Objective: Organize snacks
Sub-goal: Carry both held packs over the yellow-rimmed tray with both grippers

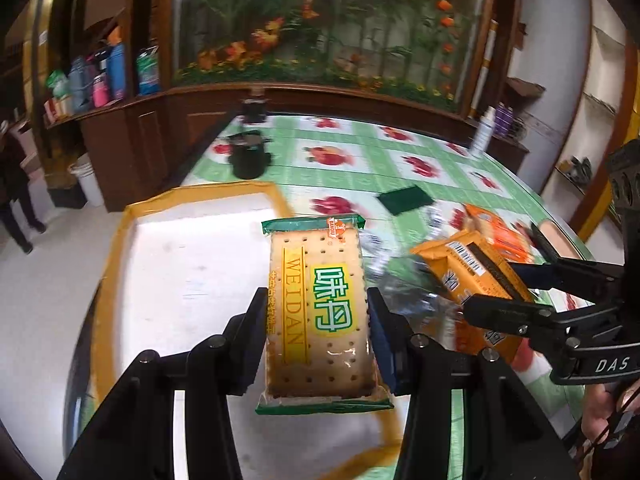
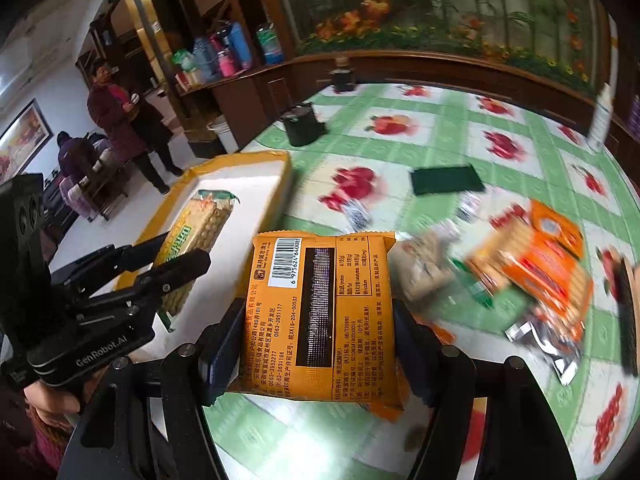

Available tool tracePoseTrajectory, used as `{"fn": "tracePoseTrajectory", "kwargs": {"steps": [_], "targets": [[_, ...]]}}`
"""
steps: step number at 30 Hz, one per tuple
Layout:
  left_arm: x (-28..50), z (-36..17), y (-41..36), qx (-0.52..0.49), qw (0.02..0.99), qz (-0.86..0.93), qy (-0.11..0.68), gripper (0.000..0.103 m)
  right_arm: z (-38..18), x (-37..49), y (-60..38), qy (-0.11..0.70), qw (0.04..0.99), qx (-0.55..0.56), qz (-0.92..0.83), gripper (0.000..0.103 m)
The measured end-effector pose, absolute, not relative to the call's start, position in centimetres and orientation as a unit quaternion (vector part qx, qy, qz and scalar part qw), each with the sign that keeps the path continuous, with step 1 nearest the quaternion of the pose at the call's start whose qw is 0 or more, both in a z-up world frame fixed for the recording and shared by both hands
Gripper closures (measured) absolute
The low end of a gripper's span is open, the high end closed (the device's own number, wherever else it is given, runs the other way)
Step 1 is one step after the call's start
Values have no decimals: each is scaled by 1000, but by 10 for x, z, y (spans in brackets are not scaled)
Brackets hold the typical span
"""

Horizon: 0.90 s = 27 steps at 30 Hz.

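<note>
Tongs, left [image 1: 318,316]: clamped on green-edged cracker pack [image 1: 320,312], held over white tray w/ yellow rim [image 1: 120,240], tray floor bare. Right tongs [image 2: 316,344] grip orange snack pack [image 2: 320,316] above bench edge, just beside tray's right wall. Loose snack pile [image 2: 532,268] to the right; mid bench open past green pad [image 2: 446,180] & black pot [image 2: 302,126]

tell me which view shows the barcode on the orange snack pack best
The right wrist view: the orange snack pack sits square between the right tongs, its barcode facing the lens and sharp. In the left wrist view the same pack appears off to the right, tilted and partly behind the tongs, with the barcode small and blurred.
</note>
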<state>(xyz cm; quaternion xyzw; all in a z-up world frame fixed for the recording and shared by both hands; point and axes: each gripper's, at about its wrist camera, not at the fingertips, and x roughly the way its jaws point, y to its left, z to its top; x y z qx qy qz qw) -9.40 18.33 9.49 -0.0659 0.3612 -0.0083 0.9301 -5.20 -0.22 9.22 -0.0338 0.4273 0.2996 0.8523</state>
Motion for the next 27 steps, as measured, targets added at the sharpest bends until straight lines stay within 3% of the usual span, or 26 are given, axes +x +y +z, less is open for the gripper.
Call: {"fn": "tracePoseTrajectory", "kwargs": {"steps": [11, 27], "targets": [[-75, 71, 265, -115, 909, 70, 394, 57, 106, -10, 89, 429, 836, -45, 339, 29], [-66, 46, 274, -118, 881, 104, 446, 57, 55, 52, 201, 486, 800, -73, 343, 29]]}}
